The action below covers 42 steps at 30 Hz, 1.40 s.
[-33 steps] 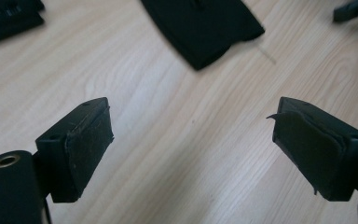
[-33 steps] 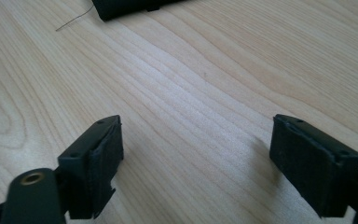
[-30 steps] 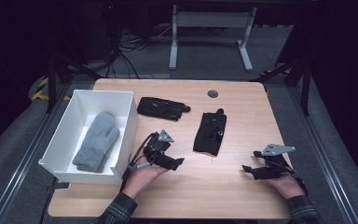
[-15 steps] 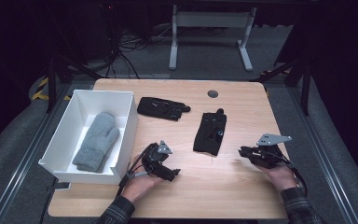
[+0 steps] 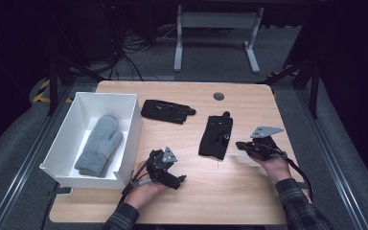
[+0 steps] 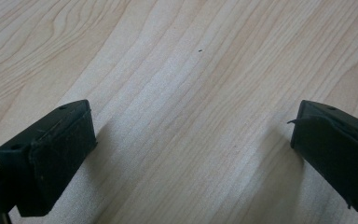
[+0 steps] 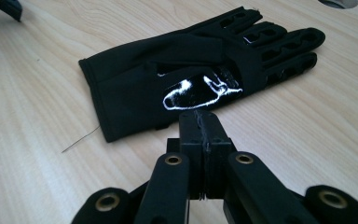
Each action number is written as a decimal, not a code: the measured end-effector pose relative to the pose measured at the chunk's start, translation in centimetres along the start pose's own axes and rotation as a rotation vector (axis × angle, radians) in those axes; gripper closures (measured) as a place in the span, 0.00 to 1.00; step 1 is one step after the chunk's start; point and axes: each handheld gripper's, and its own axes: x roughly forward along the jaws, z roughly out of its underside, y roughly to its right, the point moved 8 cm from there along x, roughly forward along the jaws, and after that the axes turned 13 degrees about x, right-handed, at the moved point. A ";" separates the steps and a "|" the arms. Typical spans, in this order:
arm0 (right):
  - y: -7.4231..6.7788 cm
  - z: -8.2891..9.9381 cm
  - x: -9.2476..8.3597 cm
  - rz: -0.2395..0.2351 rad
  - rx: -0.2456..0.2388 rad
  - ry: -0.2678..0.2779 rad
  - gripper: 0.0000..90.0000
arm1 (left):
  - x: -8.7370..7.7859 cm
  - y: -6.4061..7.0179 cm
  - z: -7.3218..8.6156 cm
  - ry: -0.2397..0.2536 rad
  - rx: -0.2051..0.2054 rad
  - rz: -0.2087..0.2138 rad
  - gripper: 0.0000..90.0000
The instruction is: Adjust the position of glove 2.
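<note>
Lying just ahead of the right hand-held gripper — jaws just closed, empty — black glove.

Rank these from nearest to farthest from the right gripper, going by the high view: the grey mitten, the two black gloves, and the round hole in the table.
1. Black glove, just left of the right gripper.
2. Round hole, at the table's far edge.
3. Other black glove, farther left.
4. Grey mitten, in the white box at far left.

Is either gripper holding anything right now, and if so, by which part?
Nothing is held. The right gripper is shut on nothing, just short of the black glove. The left gripper is open over bare table.
</note>
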 end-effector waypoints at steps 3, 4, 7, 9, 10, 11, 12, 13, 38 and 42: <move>-0.1 -0.7 0.8 -0.013 -0.005 0.002 1.00 | 0.0 0.0 0.0 0.000 0.003 0.003 0.00; -0.2 -0.8 1.2 -0.017 -0.006 -0.001 1.00 | 0.0 0.0 0.0 0.001 0.005 0.004 0.00; -0.3 -1.2 2.3 -0.017 -0.019 -0.016 1.00 | 0.0 0.0 0.0 0.002 0.005 0.009 0.00; -0.3 -1.3 2.8 -0.010 -0.026 -0.021 1.00 | 0.0 0.0 0.0 0.002 0.005 0.010 0.00; -0.3 -1.4 3.1 -0.010 -0.029 -0.022 1.00 | 0.0 0.0 0.0 0.001 0.007 0.011 0.00; -0.2 -1.6 3.5 -0.010 -0.033 -0.023 1.00 | 0.0 0.0 0.0 0.002 0.008 0.011 0.00; -0.3 -1.7 3.6 -0.010 -0.036 -0.024 1.00 | 0.0 0.0 0.0 0.002 0.009 0.011 0.00; -0.3 -1.7 3.9 -0.012 -0.039 -0.026 1.00 | 0.0 0.0 0.0 0.002 0.010 0.012 0.00; 0.0 1.6 2.4 -0.014 -0.046 -0.101 1.00 | 0.0 0.0 0.0 0.004 0.016 0.016 0.00; 0.2 2.7 1.1 -0.025 -0.042 -0.118 1.00 | 0.0 0.0 0.0 0.004 0.016 0.016 0.00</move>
